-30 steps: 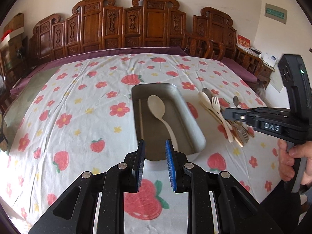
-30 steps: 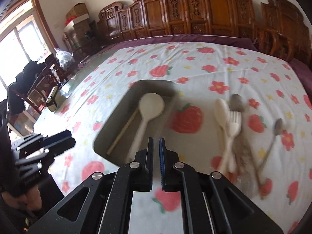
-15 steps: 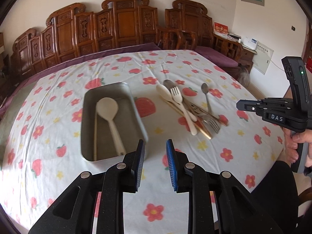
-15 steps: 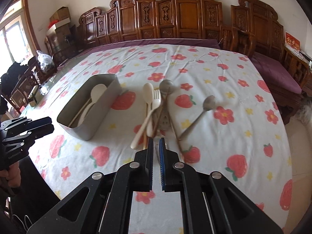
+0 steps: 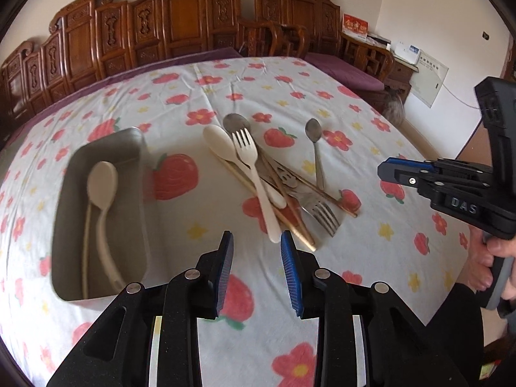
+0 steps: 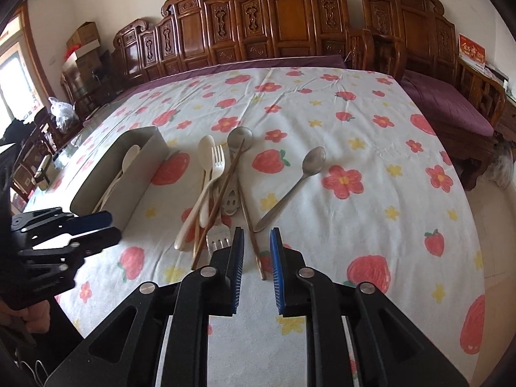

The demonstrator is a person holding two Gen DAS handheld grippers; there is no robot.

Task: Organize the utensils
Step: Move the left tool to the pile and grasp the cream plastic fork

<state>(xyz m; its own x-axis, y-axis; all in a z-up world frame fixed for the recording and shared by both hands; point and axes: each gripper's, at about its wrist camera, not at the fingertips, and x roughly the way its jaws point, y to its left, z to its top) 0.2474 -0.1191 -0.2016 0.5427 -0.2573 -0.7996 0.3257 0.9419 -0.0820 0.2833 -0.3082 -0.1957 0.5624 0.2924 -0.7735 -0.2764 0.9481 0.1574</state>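
Note:
A grey metal tray (image 5: 74, 277) (image 6: 142, 174) holds a cream spoon (image 5: 101, 187) and a chopstick. Right of it lies a pile: a cream fork (image 5: 254, 174) (image 6: 214, 174), a cream spoon (image 5: 222, 145), a metal fork (image 5: 321, 213) (image 6: 219, 238), a metal spoon (image 5: 237, 122) and wooden chopsticks (image 6: 225, 187). A lone metal spoon (image 5: 314, 142) (image 6: 300, 177) lies further right. My left gripper (image 5: 257, 242) is open, just short of the cream fork's handle end. My right gripper (image 6: 257, 235) is open over a chopstick end near the pile.
A strawberry and flower cloth (image 6: 354, 122) covers the table. Carved wooden chairs (image 6: 283, 25) line the far side. A bench with a purple cushion (image 6: 445, 106) stands at the right. Boxes (image 6: 84, 45) are stacked at the far left.
Both grippers moved from the tray toward the utensil pile. The right gripper's jaws opened from shut. The left jaws opened a little wider.

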